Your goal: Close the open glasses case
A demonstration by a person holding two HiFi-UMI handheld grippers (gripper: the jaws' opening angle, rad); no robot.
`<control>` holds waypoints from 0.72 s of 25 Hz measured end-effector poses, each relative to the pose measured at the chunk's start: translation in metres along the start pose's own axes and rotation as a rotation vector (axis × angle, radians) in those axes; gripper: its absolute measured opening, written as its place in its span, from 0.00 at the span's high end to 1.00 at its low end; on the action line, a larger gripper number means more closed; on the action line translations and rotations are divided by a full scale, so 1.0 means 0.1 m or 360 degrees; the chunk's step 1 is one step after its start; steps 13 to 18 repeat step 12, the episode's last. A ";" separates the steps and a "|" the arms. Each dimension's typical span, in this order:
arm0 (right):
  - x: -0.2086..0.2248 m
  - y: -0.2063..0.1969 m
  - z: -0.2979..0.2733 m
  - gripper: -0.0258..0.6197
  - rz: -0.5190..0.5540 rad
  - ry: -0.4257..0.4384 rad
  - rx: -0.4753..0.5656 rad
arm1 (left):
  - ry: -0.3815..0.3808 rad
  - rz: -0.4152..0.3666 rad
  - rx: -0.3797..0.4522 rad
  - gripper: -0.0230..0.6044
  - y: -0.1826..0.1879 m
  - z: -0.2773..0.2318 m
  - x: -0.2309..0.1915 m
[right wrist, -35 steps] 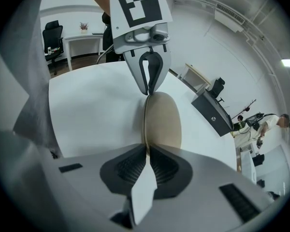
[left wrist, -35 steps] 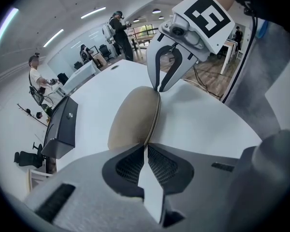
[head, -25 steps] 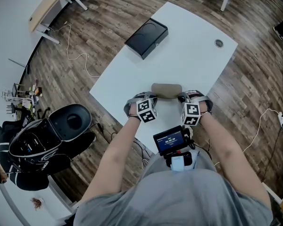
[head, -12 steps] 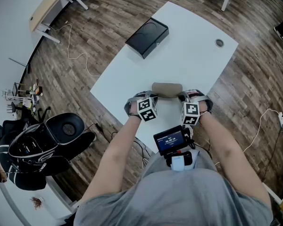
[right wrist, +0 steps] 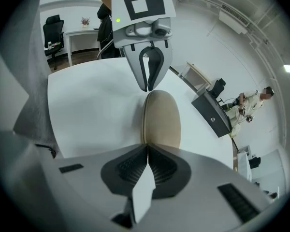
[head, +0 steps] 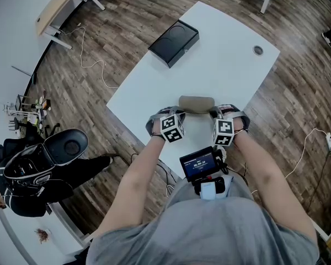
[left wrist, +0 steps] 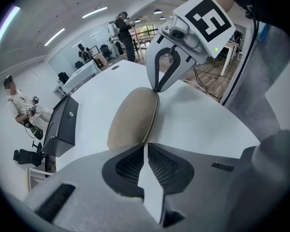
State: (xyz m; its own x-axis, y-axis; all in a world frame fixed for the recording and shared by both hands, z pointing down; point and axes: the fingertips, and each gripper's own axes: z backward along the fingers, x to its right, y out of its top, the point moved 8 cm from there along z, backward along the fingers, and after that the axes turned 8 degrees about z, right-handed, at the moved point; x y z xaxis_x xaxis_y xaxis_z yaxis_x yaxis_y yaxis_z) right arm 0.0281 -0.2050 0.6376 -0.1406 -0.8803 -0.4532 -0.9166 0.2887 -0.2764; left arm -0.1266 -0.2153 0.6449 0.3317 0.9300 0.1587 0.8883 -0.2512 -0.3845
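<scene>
The brown wood-plank floor (head: pixel 99 48) surrounds a white rectangular tabletop (head: pixel 220 70), which sits at an angle in the head view. A flat black rectangular box (head: pixel 174 43) lies at the tabletop's far left edge, well apart from everything else on it. The tan, oval, soft-looking glasses case (head: pixel 196 104) lies near the tabletop's near edge, lengthwise between the person's two hands. Its lid is down on its base, with only a thin dark seam showing along the long side in both gripper views. The left tongs (left wrist: pixel 145 146) are pressed together, pad against pad, with nothing between them, and their tips meet the left end of the case. The right tongs (right wrist: pixel 147 149) are likewise pressed together and empty, with their tips at the case's right end. The two tongs point at each other along the case's length. Each gripper view shows the other tongs at the far end of the case, narrowed to a point right at its rim, under a cube with black and white square markers. A small round grey grommet (head: pixel 257 50) is set into the tabletop near its far right corner.
</scene>
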 end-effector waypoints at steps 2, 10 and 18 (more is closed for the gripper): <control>0.01 0.00 0.00 0.91 0.0000 0.0002 -0.0002 | 0.0007 0.0011 0.0020 0.90 -0.04 0.06 0.03; 0.07 0.00 -0.02 0.91 0.0031 -0.0009 -0.0021 | 0.0053 0.0717 0.0391 0.90 -0.42 0.65 0.22; 0.11 0.00 -0.04 0.91 0.0038 -0.0009 -0.0020 | 0.0084 0.0964 0.0513 0.90 -0.53 0.84 0.30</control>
